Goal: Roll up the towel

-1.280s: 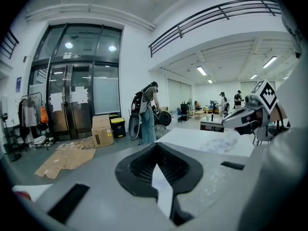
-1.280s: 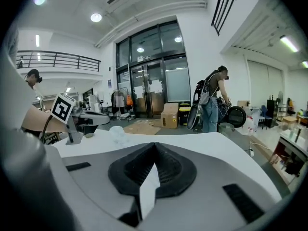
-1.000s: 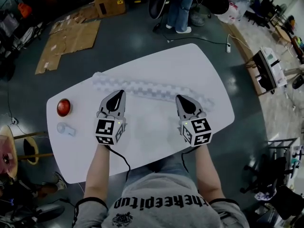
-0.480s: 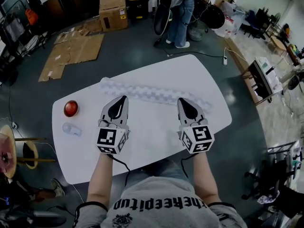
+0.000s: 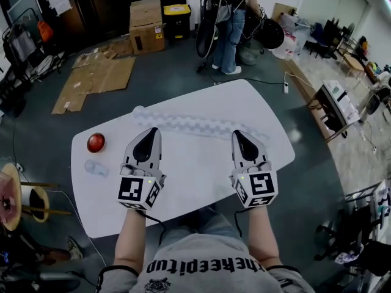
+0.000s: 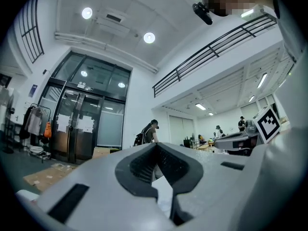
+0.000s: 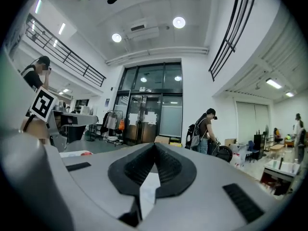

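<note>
Both forearms come in from the near table edge, one claw in each hand.

Left claw [image 5: 154, 130]: jaws together, nothing clamped. The left gripper view has the pads meeting at the tip [image 6: 155, 144], pointing out across the room rather than down at the table. Only a white sliver shows through the gap behind the pads.

Right claw [image 5: 236, 133]: same, jaws together and empty. The pads meet at the tip [image 7: 155, 146] and it points about level.

The claws sit side by side and well apart over the white table [image 5: 192, 179], marker cubes towards the person.

The towel [image 5: 198, 124] lies just beyond both claw tips as a long narrow checked band, crossways to the claws. It runs from past the left claw's outer side to past the right claw's outer side. Neither claw grips it; I can't tell from the head view whether the tips touch it.

Left of the left claw there is a red round object [image 5: 96, 142] on the table, with a small clear plastic item [image 5: 95, 167] nearer the person.

Far ahead of the claws, on the floor: flattened cardboard sheets [image 5: 98, 78], a cardboard box [image 5: 145, 17], a bin with a yellow lid [image 5: 176, 16], and a standing person [image 5: 235, 23] beside dark gear.
</note>
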Demonstrator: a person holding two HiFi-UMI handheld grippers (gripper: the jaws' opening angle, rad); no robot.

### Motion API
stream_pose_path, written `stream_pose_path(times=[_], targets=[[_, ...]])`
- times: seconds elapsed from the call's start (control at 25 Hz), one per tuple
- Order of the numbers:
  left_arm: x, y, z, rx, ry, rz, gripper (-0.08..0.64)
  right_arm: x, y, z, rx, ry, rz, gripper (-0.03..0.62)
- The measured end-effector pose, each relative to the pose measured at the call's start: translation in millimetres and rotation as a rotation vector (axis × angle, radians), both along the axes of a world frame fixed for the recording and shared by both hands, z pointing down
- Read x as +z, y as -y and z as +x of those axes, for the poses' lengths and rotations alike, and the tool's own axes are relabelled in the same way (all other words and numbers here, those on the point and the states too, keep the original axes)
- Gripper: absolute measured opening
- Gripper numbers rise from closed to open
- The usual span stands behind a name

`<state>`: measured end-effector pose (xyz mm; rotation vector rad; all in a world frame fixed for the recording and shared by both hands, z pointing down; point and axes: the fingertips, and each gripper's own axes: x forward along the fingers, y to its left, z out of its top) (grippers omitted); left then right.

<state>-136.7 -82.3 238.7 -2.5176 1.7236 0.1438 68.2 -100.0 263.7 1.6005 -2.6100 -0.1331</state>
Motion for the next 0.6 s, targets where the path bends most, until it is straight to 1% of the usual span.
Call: stream_pose_path(times=[0.12, 0.28, 0.6], targets=[[-19, -19, 2, 0.015, -0.021, 0.035, 0.005, -17, -16, 2, 0.014, 0.016, 0.034, 0.002], [-39, -39, -1, 0.016, -0.02, 0.082, 0.005, -35, -33, 4, 0.032, 0.037, 0.073, 0.002], [-61, -71, -23, -0.066, -0.025, 0.154, 0.005, -57, -62, 5, 0.058, 0.065, 0.138, 0.002]])
